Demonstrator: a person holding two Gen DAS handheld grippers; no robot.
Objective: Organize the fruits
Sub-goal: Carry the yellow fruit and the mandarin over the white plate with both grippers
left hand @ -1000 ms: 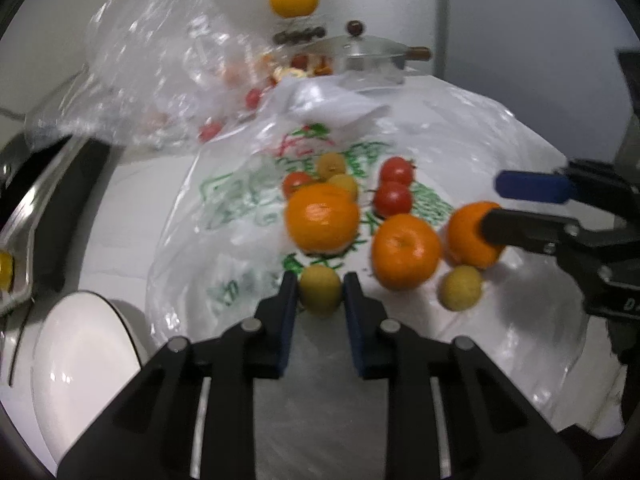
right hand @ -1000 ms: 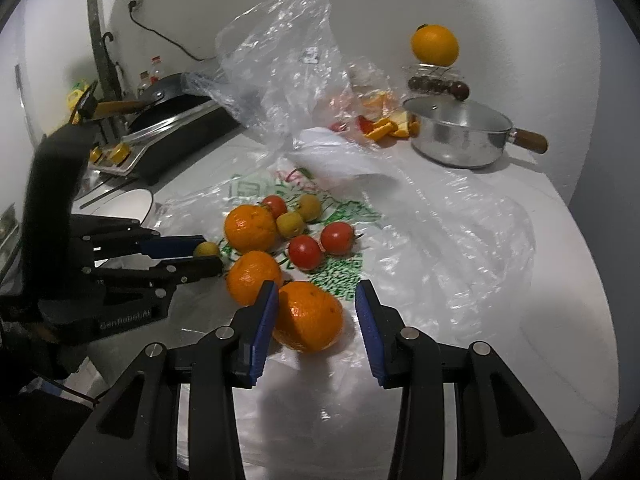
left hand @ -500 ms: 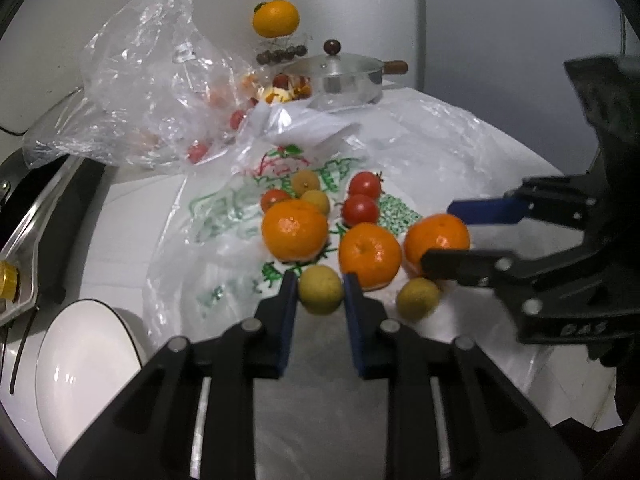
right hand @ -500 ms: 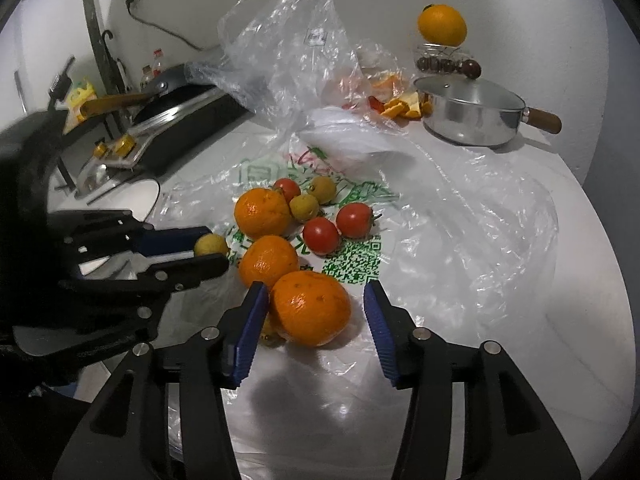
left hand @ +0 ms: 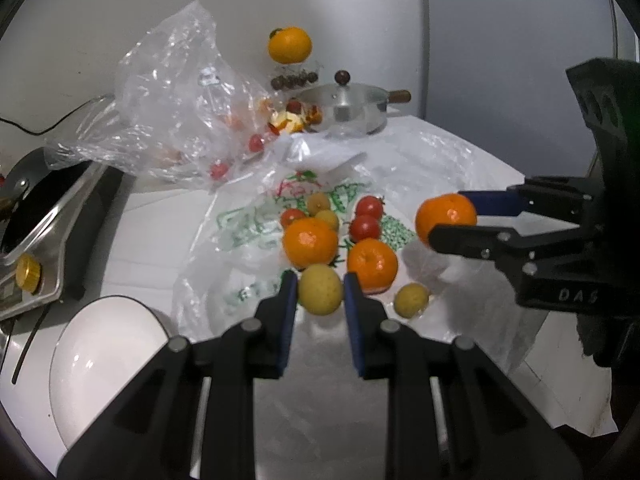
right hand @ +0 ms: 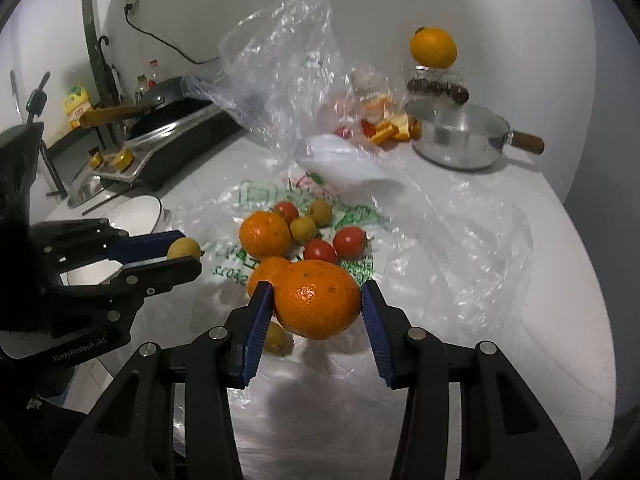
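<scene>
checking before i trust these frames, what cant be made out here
- Crumpled clear bag: in both wrist views, its folds blur the red and orange pieces inside, so no count.
- Pot: lid on, contents hidden.
- White bowl: left wrist view, cut off by the frame edge and left gripper.
- Small yellow fruit: right wrist view, half hidden behind the right gripper and its orange.

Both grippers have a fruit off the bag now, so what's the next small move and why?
Probably swing the left gripper toward the white round bowl at its left and release there. It is shut on the small yellow-green round fruit, already clear of the printed plastic bag. The right gripper holds the large orange mandarin and can wait.
</scene>
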